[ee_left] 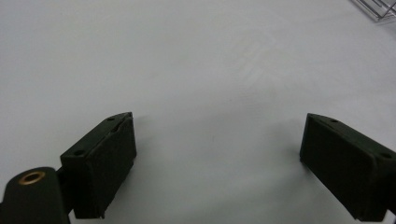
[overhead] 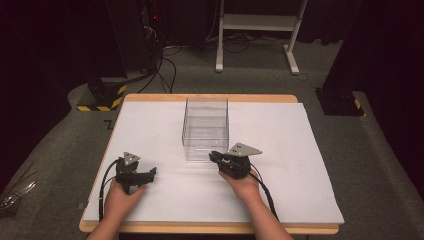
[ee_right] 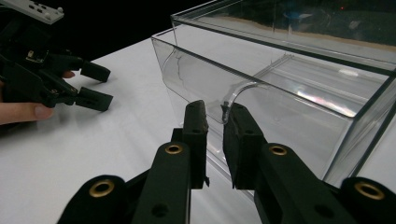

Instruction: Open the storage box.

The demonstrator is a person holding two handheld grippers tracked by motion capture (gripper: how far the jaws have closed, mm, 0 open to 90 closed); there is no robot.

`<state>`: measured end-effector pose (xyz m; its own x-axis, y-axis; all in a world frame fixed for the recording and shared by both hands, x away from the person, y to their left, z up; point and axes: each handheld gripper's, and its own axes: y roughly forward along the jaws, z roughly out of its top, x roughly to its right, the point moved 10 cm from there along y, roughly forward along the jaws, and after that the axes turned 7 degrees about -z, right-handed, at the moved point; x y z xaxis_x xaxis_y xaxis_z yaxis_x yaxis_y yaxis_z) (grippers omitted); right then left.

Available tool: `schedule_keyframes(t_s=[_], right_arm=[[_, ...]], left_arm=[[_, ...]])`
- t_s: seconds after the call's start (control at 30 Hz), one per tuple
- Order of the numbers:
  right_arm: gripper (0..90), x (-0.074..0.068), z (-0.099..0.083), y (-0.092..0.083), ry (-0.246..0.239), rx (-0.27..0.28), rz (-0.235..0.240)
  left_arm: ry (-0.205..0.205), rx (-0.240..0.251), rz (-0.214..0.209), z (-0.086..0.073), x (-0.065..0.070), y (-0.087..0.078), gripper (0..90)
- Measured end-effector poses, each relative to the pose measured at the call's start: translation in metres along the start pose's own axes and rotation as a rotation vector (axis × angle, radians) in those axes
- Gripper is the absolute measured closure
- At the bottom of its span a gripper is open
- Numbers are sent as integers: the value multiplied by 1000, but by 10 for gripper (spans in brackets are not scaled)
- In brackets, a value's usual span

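Near you, your left gripper (overhead: 150,173) rests on the white table cover (overhead: 300,165) with its jaws spread wide on nothing, likely just waiting, while your right gripper (ee_right: 215,122) has pinched the near wall of the clear plastic bin (overhead: 205,128) at table centre, probably to drag it.

Clear, colourless plastic box (overhead: 205,128) at frame centre in the high view, on a white sheet (overhead: 280,170) edged by light wood table (overhead: 210,98). Black grippers, left (overhead: 150,172) and right (overhead: 214,156), with brass-coloured rivets (ee_right: 173,149) and grey top plates (overhead: 244,149). Grey carpet (overhead: 380,165) around. Yellow-and-black hazard stripes (overhead: 102,107) at upper left. White frame legs (overhead: 218,35) at top.
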<state>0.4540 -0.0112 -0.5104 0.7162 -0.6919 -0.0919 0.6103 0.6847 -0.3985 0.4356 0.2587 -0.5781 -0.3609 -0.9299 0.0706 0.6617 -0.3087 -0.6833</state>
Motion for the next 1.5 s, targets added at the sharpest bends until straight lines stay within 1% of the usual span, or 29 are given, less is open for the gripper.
schedule_keyframes(t_s=[0.27, 0.67, 1.2, 1.37, 1.5], right_arm=[[803, -6, -4, -7, -9, 0, 12], [814, -19, -11, -20, -27, -1, 39], [824, -39, -24, -37, -62, -28, 68], [824, -42, -28, -43, -70, -39, 69], [822, -41, -31, -49, -55, -44, 71]], left_arm=[[0, 0, 0, 0, 0, 0, 111], [-2, 3, 0, 0, 0, 0, 111], [-2, 3, 1, 0, 0, 0, 112], [-2, 4, 1, 0, 0, 0, 111], [-2, 4, 1, 0, 0, 0, 112]])
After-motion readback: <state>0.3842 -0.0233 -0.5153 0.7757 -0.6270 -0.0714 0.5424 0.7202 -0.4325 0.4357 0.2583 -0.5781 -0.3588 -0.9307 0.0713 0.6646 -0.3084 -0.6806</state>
